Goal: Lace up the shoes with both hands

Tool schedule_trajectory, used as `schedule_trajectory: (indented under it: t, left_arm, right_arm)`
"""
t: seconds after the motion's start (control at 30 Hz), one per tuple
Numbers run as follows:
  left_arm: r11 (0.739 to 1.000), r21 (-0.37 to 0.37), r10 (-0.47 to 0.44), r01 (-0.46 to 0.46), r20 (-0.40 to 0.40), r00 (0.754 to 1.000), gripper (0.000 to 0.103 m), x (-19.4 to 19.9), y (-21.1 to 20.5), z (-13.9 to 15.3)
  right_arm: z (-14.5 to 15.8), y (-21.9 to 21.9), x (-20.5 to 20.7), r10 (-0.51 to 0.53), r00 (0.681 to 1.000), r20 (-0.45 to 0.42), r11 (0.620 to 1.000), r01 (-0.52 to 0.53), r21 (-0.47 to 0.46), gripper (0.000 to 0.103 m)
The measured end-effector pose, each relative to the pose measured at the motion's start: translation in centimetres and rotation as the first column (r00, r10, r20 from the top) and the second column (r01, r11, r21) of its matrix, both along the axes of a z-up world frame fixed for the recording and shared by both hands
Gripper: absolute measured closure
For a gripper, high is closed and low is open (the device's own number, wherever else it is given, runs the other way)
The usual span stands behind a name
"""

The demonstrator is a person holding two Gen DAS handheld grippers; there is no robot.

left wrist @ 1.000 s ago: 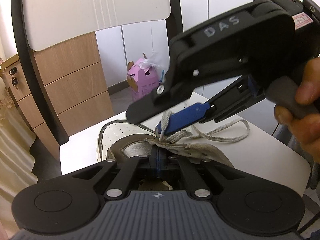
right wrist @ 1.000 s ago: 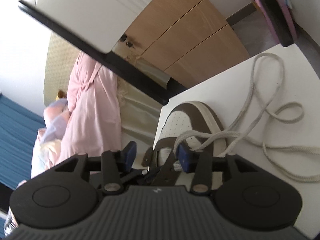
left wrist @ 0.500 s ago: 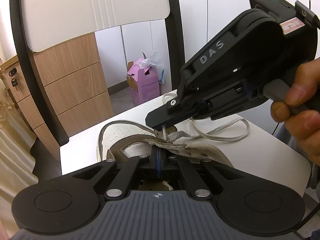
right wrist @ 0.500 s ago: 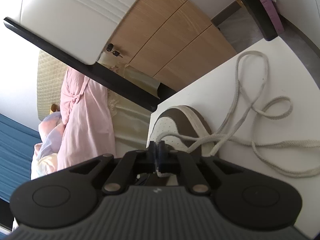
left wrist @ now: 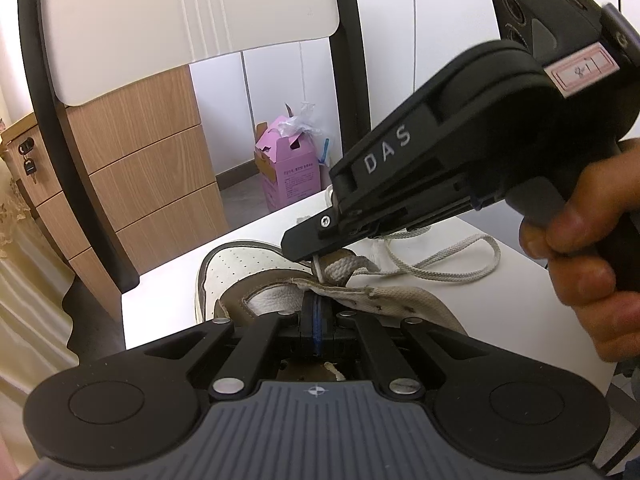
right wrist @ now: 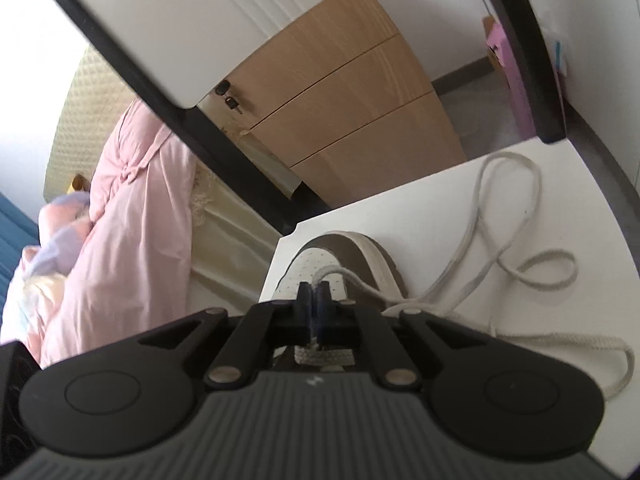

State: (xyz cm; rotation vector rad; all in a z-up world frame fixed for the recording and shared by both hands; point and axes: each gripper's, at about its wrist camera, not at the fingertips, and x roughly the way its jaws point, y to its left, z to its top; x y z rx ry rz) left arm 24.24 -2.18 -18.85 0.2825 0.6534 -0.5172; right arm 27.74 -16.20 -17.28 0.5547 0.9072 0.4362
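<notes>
shoe heel: my left gripper [left wrist: 316,320] covered the rear of the shoe [left wrist: 256,276] from 6 o'clock; only the toe and one eyelet flap showed.
lace end: the tip of the lace [right wrist: 516,268] vanished between my right gripper [right wrist: 314,300] fingers; I could not tell how much was pinched.
left pads: pressed together at the flap edge; whether they pinched leather I could not tell.
my right hand [left wrist: 588,264]: cut off at 3 o'clock in the left view.
pink box [left wrist: 288,172]: print too small to read.
pink fabric [right wrist: 132,216]: blurred, at 9 o'clock in the right view.
table [right wrist: 420,216]: its near edge was hidden under both grippers.
</notes>
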Motion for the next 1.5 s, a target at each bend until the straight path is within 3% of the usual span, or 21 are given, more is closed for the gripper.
schedule_trajectory:
  t: [0.43,0.73,0.97,1.5]
  left_arm:
    - [0.997,-0.062,0.044,-0.047,-0.057,0.997,0.101,0.6,0.8,0.7]
    - [1.000,-0.015,0.002,-0.003,-0.027,1.000,0.097,0.1,0.6,1.0]
    - [1.000,-0.025,-0.013,0.012,-0.042,0.999,0.096,0.0,1.1,1.3]
    - [1.000,-0.015,-0.024,0.023,-0.051,0.998,0.096,0.1,0.9,1.0]
  right_arm:
    - [-0.1,0.3,-0.3,-0.016,0.999,0.032,1.000,0.017,-0.020,0.100]
    - [0.0,0.4,-0.5,-0.018,0.999,0.049,0.999,0.020,-0.036,0.100]
    - [0.0,0.4,-0.5,-0.017,0.999,0.050,0.999,0.018,-0.029,0.100]
    - [1.3,1.4,-2.3,0.081,0.990,0.115,0.986,-0.063,-0.152,0.100]
